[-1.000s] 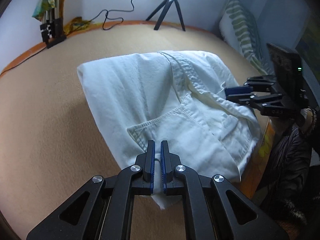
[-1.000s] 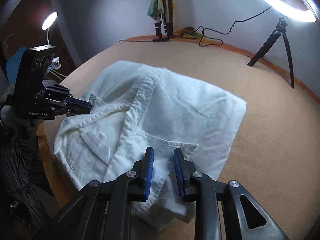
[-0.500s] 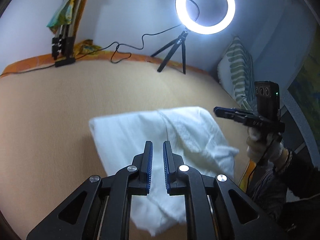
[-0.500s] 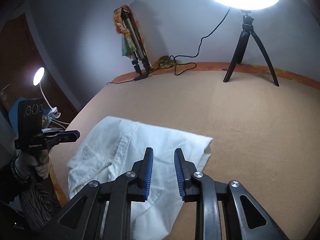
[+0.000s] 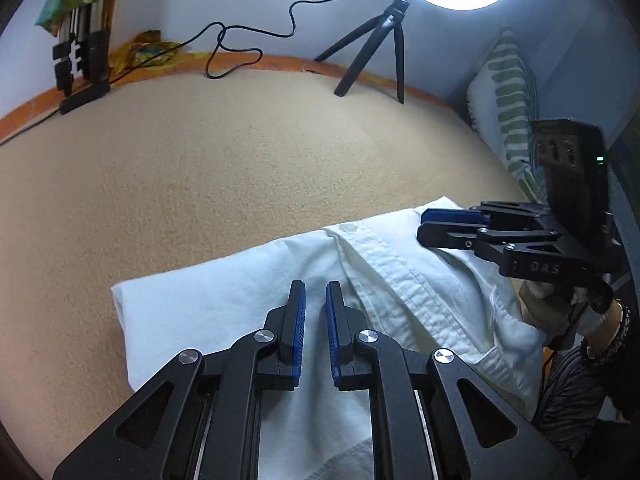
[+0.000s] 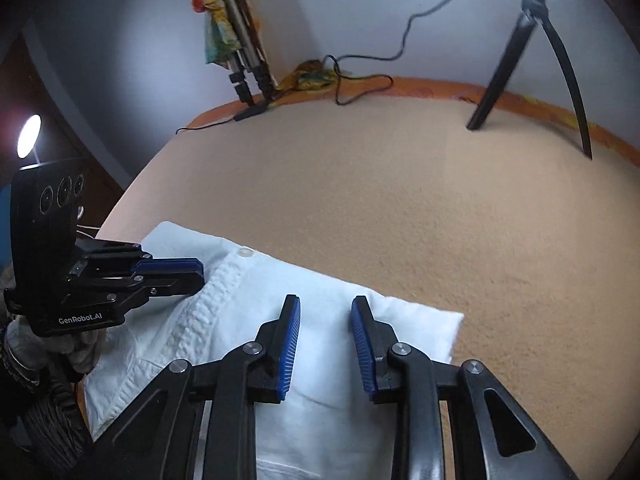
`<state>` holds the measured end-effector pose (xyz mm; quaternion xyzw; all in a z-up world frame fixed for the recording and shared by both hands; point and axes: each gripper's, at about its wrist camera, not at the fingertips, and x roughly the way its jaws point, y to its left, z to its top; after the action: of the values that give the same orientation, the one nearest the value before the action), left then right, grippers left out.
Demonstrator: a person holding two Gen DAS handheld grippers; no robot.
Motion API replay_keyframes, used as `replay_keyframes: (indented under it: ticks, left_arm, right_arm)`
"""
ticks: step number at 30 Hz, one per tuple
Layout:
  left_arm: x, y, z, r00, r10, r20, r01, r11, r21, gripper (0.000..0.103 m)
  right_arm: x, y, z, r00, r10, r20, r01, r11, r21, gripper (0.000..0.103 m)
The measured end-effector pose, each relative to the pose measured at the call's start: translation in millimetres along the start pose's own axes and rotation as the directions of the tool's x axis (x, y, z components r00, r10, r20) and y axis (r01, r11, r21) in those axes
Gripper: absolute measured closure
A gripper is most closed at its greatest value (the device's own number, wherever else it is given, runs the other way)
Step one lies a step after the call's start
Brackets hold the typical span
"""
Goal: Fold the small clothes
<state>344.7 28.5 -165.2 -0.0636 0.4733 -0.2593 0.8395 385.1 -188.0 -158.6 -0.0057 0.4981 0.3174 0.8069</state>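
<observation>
Shirt (image 5: 248,304), white and folded, lies on the tan bed (image 5: 200,168); left gripper (image 5: 315,292), barely parted, has let go. In the right view, right gripper (image 6: 325,308) has been opening, empty, above the shirt: fold released.

Both grippers are black linkage frames with silver round screws and ribbed blue pads (image 6: 290,350); the left gripper (image 6: 176,274) carries a three-lens camera box and white "GenRobot.AI" lettering; the right gripper (image 5: 440,226) shows a green light; wrists wear bracelets (image 5: 618,330).
</observation>
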Motion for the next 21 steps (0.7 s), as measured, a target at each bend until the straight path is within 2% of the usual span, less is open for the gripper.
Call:
replay_keyframes:
  ticks: [2,4,8,10,12,14,17,21]
  left_arm:
    - [-6,-1,0,1.0,0.02,0.003,-0.02,1.0,0.013,0.094]
    - [-19,5,0,0.998,0.051,0.036,-0.05,0.999,-0.015,0.094]
    - [-57,22,-14,0.993,0.093,0.078,-0.087,0.994,-0.07,0.094]
    - [-74,26,-26,0.99,0.111,0.085,-0.104,0.99,-0.091,0.081]
    - [-86,29,-39,0.992,0.094,0.087,-0.082,0.988,-0.127,0.076]
    - [-94,30,-55,0.994,0.077,0.077,-0.064,0.985,-0.159,0.076]
    - [-94,21,-72,0.998,0.043,0.05,-0.033,0.984,-0.175,0.076]
    - [-85,8,-89,0.996,0.092,-0.02,-0.094,0.99,-0.109,0.075]
  right_arm:
    - [-5,-2,-1,1.0,-0.027,0.013,0.027,1.0,-0.007,0.077]
    - [-13,-10,-2,0.999,-0.047,0.024,0.046,0.998,0.032,0.077]
    - [-44,-25,-14,0.999,-0.008,0.049,0.004,0.996,0.093,0.074]
    - [-57,-29,-24,0.999,0.009,0.052,-0.014,0.995,0.102,0.071]
    - [-65,-28,-37,0.999,0.009,0.032,-0.012,0.994,0.107,0.071]
    - [-69,-27,-50,1.0,-0.016,0.013,0.015,0.993,0.12,0.071]
    - [-75,-22,-74,0.999,0.032,-0.026,-0.028,0.991,0.133,0.071]
    - [-79,-7,-100,0.995,-0.04,-0.091,0.043,0.999,0.031,0.071]
